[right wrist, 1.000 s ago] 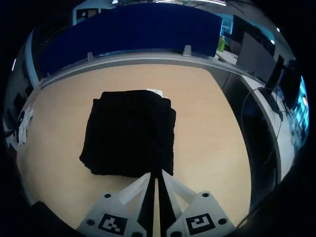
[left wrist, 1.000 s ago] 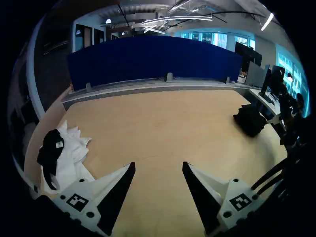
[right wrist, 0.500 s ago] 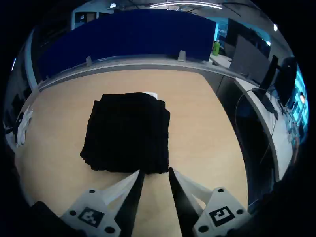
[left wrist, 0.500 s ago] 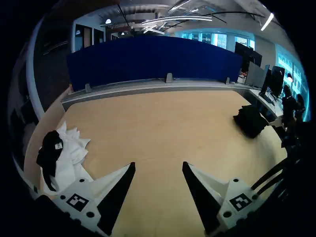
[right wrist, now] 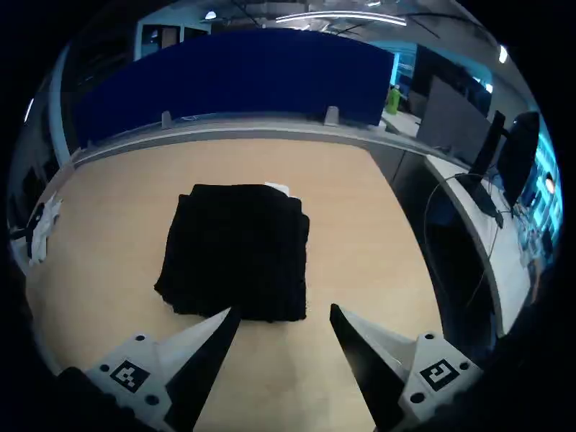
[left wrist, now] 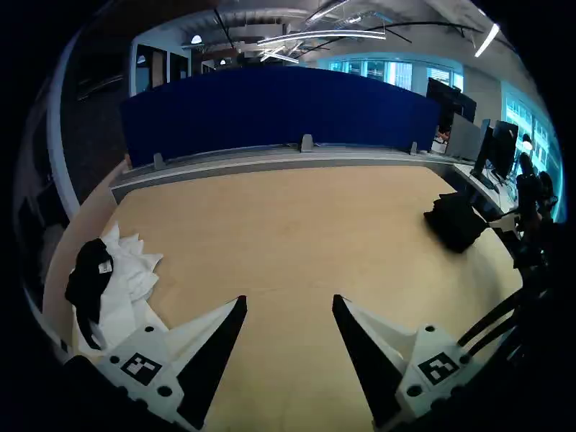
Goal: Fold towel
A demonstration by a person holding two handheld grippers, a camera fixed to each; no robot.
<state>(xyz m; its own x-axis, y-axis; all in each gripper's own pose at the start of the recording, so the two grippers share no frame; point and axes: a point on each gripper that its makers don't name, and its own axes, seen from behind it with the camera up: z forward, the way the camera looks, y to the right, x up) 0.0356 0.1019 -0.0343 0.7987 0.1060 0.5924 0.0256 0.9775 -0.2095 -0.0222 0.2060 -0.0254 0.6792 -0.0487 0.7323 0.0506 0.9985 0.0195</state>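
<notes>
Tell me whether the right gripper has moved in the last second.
Yes. The right gripper opened and backed away from the folded black towel, which now looks smaller and farther off.

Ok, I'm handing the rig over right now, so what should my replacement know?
Left claw: open, empty, above the light wooden desk.
Right claw: open, empty, at the near edge of the folded black towel.
Done: that towel lies folded on the desk's right side.
To do: likely the crumpled white cloth pile with a black piece on it, at the desk's left edge.
</notes>
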